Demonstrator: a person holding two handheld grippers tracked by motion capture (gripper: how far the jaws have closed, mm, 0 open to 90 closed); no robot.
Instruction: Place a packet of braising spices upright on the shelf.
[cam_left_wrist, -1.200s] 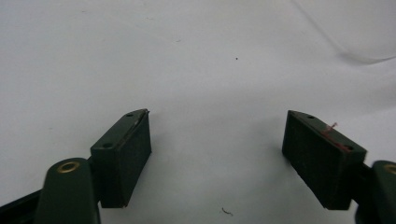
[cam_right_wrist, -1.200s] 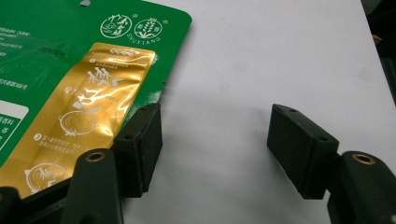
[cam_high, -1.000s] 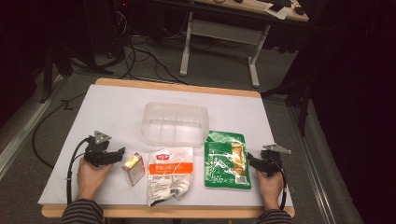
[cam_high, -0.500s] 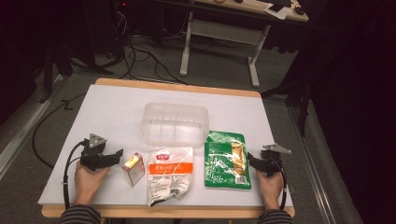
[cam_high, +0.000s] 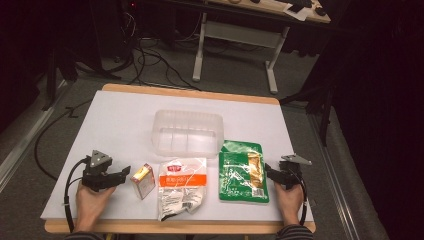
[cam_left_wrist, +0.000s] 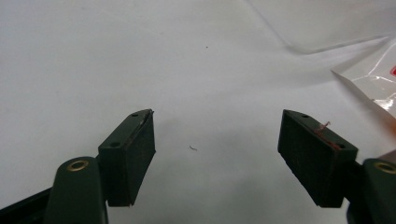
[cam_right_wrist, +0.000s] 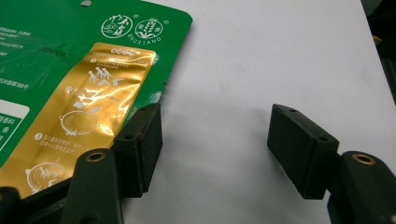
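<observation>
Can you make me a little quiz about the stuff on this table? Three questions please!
1. True or false: the green packet lies inside the clear plastic tub.
2. Which thing lies nearest the left gripper? A) the small box B) the green packet C) the clear plastic tub
3. Fill in the missing word: the white and orange packet lies between the small box and the ______ packet.

Key
1. False: it lies flat on the white table, in front of the tub.
2. A: the small box sits just past the open jaws.
3. Green. The right gripper waits open at that packet's edge, with nothing between its jaws.
</observation>
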